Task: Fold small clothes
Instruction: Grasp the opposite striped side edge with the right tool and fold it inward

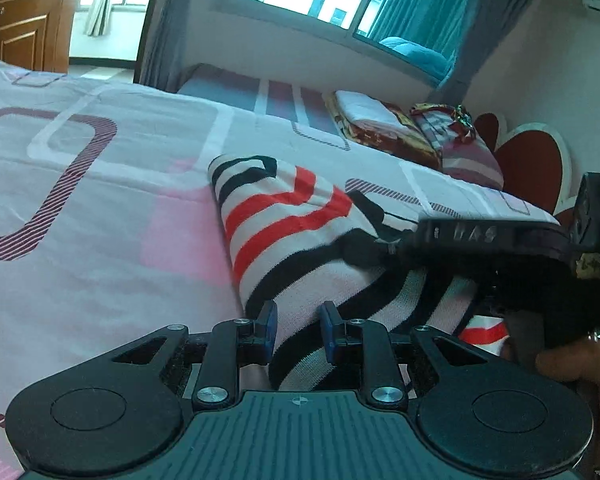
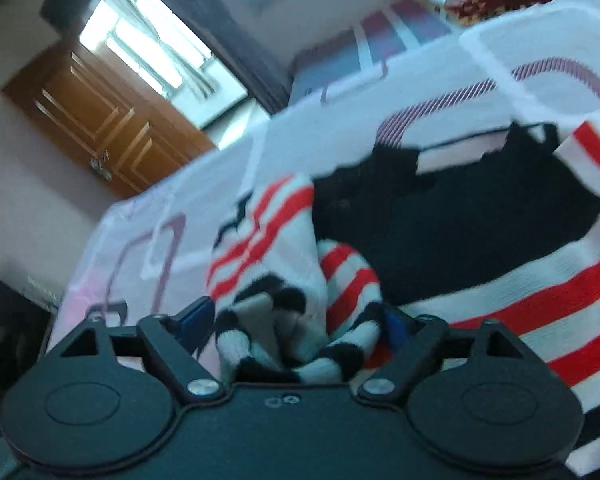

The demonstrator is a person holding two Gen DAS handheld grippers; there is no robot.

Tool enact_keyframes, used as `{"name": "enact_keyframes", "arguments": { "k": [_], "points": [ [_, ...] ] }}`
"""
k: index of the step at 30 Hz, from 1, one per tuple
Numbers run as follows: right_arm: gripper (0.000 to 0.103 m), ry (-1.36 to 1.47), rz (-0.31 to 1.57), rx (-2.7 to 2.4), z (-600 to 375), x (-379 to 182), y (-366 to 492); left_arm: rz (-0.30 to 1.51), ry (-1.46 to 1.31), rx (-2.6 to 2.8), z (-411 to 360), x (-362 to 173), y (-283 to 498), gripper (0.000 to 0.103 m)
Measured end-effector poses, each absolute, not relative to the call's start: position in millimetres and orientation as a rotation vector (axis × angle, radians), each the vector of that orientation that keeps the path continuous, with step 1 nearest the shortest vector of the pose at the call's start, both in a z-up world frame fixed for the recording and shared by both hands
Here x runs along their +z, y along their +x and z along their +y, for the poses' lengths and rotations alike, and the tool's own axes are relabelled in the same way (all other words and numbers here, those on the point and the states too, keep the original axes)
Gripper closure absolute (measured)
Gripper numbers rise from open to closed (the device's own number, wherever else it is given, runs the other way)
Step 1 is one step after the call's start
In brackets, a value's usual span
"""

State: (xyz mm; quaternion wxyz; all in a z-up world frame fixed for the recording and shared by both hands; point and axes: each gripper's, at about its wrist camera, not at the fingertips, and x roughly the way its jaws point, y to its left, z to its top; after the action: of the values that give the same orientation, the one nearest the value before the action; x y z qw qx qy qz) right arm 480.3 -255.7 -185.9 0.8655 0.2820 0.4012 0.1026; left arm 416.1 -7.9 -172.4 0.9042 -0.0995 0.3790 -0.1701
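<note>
A small knitted garment with red, black and white stripes (image 1: 284, 220) lies on the bed, partly folded. My left gripper (image 1: 298, 320) is closed on its near edge, the cloth bunched between the blue pads. The right gripper (image 1: 364, 250) reaches in from the right onto the garment's middle. In the right wrist view, my right gripper (image 2: 296, 320) holds a bunched fold of the striped garment (image 2: 520, 292) between its jaws. A black panel of the garment (image 2: 452, 216) lies beyond it.
The bed (image 1: 100, 208) has a pink and white sheet with rounded-rectangle prints. Folded blankets and pillows (image 1: 412, 132) are stacked at the head of the bed by a red heart headboard (image 1: 540, 168). A wooden door (image 2: 100, 120) and windows stand beyond.
</note>
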Motion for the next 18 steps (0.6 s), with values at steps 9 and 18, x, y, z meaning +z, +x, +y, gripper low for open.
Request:
{"name": "enact_keyframes", "arguments": {
  "k": [9,18],
  "points": [
    [0.082,0.371,0.641,0.233,-240.6,-140.9,432.0,0.722,-0.258,-0.33,-3.4,-157.6,417.4,0.025],
    [0.082,0.34,0.548,-0.015,-323.0,-141.4,354.3,0.783,-0.139,-0.504,-80.0,-169.4,405.5,0.024]
  ]
}}
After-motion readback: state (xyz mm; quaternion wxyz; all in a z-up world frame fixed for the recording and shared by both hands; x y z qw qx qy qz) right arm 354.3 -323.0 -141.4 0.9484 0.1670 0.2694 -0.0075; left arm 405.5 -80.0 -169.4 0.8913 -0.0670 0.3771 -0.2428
